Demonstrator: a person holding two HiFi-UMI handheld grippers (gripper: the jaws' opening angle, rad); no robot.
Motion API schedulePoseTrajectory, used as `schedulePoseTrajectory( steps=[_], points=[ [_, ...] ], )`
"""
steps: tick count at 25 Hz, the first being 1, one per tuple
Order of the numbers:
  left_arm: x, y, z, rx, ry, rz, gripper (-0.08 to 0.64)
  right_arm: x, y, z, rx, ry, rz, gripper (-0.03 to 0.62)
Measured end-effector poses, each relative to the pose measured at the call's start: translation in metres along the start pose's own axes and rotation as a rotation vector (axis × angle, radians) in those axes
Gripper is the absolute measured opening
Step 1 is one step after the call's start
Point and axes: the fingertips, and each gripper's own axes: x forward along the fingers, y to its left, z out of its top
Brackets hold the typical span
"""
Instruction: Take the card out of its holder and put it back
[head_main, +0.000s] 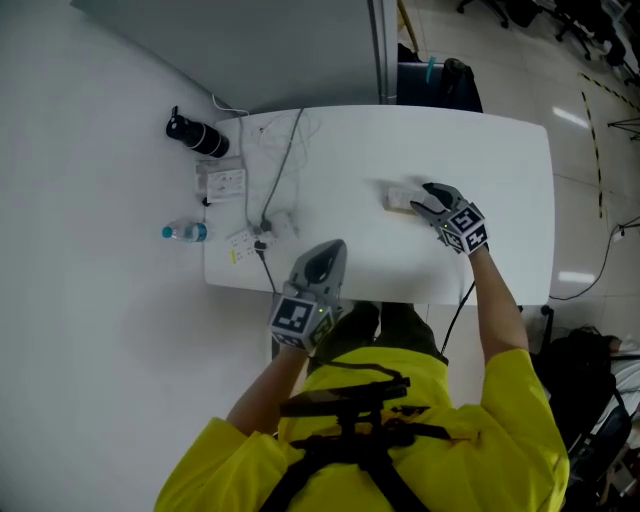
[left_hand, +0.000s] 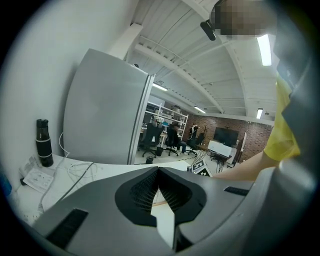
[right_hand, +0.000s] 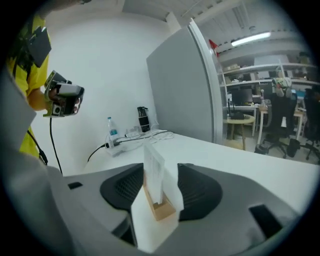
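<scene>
The card (right_hand: 154, 170) stands upright in its wooden holder (right_hand: 161, 209) on the bench (head_main: 500, 200), between the right tool's (right_hand: 161, 192) wide-open jaws. The left tool (left_hand: 159, 174), closed and empty, hovers by the cables (head_main: 285, 160).

Matt white paper card (right_hand: 154, 167) sits in a pale wooden holder (right_hand: 162, 209); table (right_hand: 250, 160) is smooth white, right gripper (right_hand: 160, 180) matt grey plastic, pads (right_hand: 125, 187) ribbed black.
</scene>
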Motion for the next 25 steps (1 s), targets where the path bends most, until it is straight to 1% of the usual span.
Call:
schedulePoseTrajectory(
  steps=[1, 3, 5, 6, 7, 12, 14, 16, 18, 21, 23, 25],
  points=[
    [0.003, 0.002, -0.003, 0.000, 0.015, -0.001, -0.005, 0.003, 0.001, 0.002, 0.006, -0.009, 0.021, 0.182],
    [0.006, 0.004, -0.010, -0.005, 0.038, -0.004, -0.005, 0.010, 0.006, 0.001, 0.008, -0.010, 0.069, 0.129],
    [0.009, 0.006, -0.012, -0.001, 0.069, -0.008, -0.005, 0.014, 0.012, -0.003, 0.025, -0.016, 0.116, 0.102],
    [0.011, 0.006, -0.012, 0.003, 0.084, -0.009, -0.005, 0.014, 0.014, -0.004, 0.040, -0.029, 0.139, 0.057],
    [0.013, 0.007, -0.012, 0.005, 0.090, -0.010, -0.005, 0.013, 0.014, -0.003, 0.054, -0.044, 0.158, 0.027],
    [0.021, 0.010, -0.023, -0.001, 0.123, -0.015, -0.005, 0.010, 0.016, -0.001, 0.037, -0.084, 0.180, 0.023],
    [0.025, 0.010, -0.027, 0.003, 0.137, -0.020, -0.005, 0.009, 0.019, -0.001, 0.035, -0.088, 0.207, 0.023],
    [0.030, 0.010, -0.027, 0.006, 0.114, -0.028, -0.005, 0.009, 0.025, -0.002, 0.020, -0.077, 0.243, 0.023],
    [0.034, 0.009, -0.027, 0.008, 0.100, -0.034, -0.005, 0.009, 0.027, 0.000, -0.002, -0.071, 0.259, 0.021],
    [0.039, 0.006, -0.024, 0.008, 0.078, -0.044, -0.005, 0.005, 0.028, 0.008, -0.026, -0.075, 0.262, 0.021],
    [0.039, 0.003, -0.026, 0.006, 0.099, -0.052, -0.005, 0.001, 0.028, 0.016, -0.035, -0.083, 0.256, 0.021],
    [0.039, 0.002, -0.022, -0.001, 0.076, -0.052, -0.005, -0.005, 0.029, 0.024, -0.037, -0.098, 0.246, 0.021]
  ],
)
